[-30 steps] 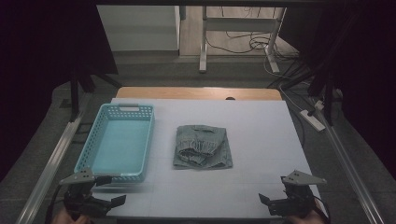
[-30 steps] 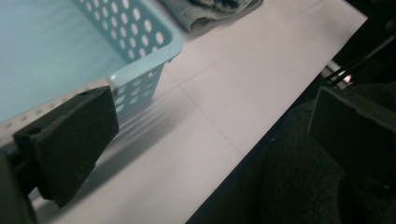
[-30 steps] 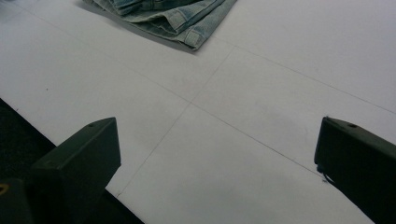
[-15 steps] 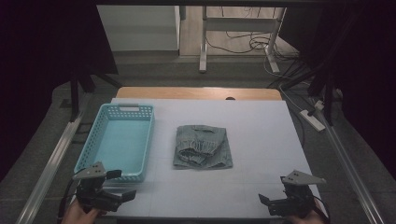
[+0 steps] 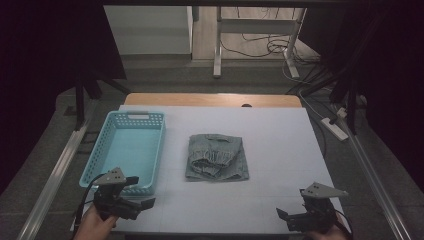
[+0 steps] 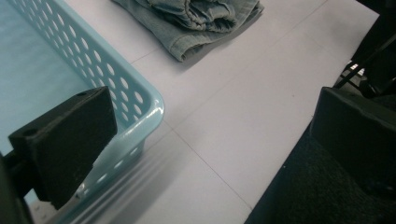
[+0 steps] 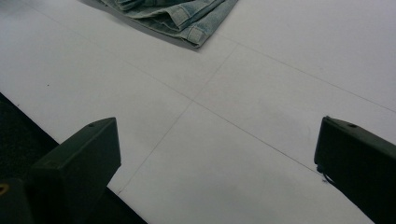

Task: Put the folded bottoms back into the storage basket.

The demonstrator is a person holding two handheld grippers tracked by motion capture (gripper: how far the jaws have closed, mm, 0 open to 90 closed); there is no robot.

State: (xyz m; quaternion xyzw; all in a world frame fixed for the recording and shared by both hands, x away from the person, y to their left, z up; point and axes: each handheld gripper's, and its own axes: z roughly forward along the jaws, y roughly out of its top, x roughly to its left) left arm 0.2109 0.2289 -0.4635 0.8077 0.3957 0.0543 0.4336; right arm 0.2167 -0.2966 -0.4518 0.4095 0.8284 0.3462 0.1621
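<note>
The white rectangular desk (image 5: 280,150) is filling the middle of the high view, running from the wooden strip at its far edge down to the bottom of the frame. On its left half, the light blue perforated plastic basket (image 5: 112,150) is lying with its long side running up and down the frame, a handle cutout at its far end; its floor is showing bare, with nothing lying in it. In the left gripper view its rounded near corner (image 6: 149,105) is sitting at centre left.

Just right of the basket and apart from it, the folded pale grey-blue denim garment (image 5: 216,157) is lying flat at the centre of the frame, nearly square, slightly longer up and down, with its gathered waistband lying across it from left to right. Its hemmed corner is showing at the top of the right gripper view (image 7: 187,21).

At lower left, the left gripper (image 5: 142,204) is hovering just in front of the basket's near corner, fingers apart and holding nothing. At lower right, the right gripper (image 5: 287,220) is hovering over the near desk edge, fingers wide apart and empty.
</note>
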